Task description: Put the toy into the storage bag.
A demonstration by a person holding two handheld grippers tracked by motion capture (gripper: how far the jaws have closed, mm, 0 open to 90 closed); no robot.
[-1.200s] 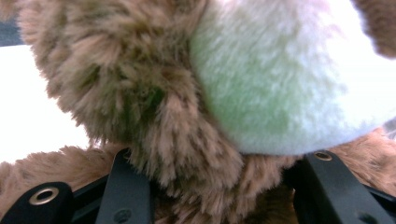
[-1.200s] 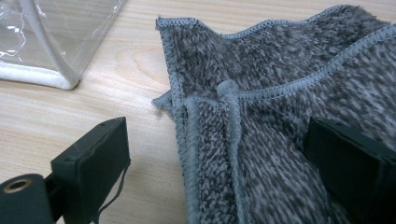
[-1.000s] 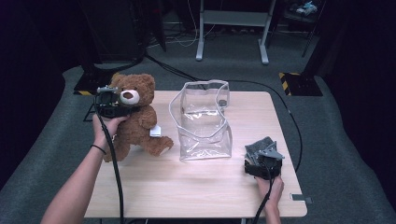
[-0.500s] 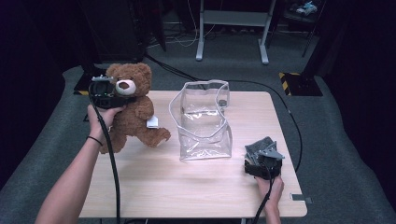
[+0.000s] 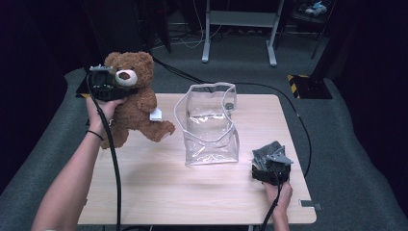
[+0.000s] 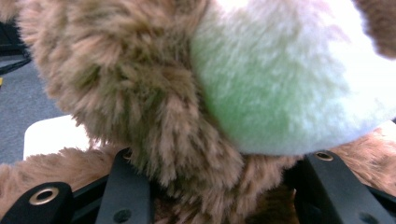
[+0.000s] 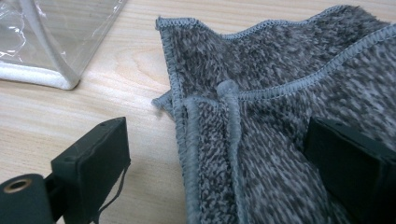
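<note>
A brown teddy bear (image 5: 137, 103) with a white snout hangs above the table's left edge. My left gripper (image 5: 108, 85) is shut on its head, just beside the snout. In the left gripper view the brown fur (image 6: 140, 93) bulges between the two black jaws of the left gripper (image 6: 229, 186). A grey fleecy cloth (image 5: 267, 151) lies at the table's right front. My right gripper (image 5: 270, 169) rests there, open. In the right gripper view one jaw of the right gripper (image 7: 219, 158) sits on the cloth (image 7: 280, 116) and the other on bare wood.
A clear plastic bag (image 5: 209, 125) with a white rim stands open at the middle of the wooden table (image 5: 159, 192); its corner (image 7: 56, 42) lies close to the cloth. Cables cross the grey floor behind, beside a metal stand (image 5: 239, 19).
My left gripper has risen and drifted a little left, lifting the bear with it. The right gripper, the cloth and the bag have not moved.
</note>
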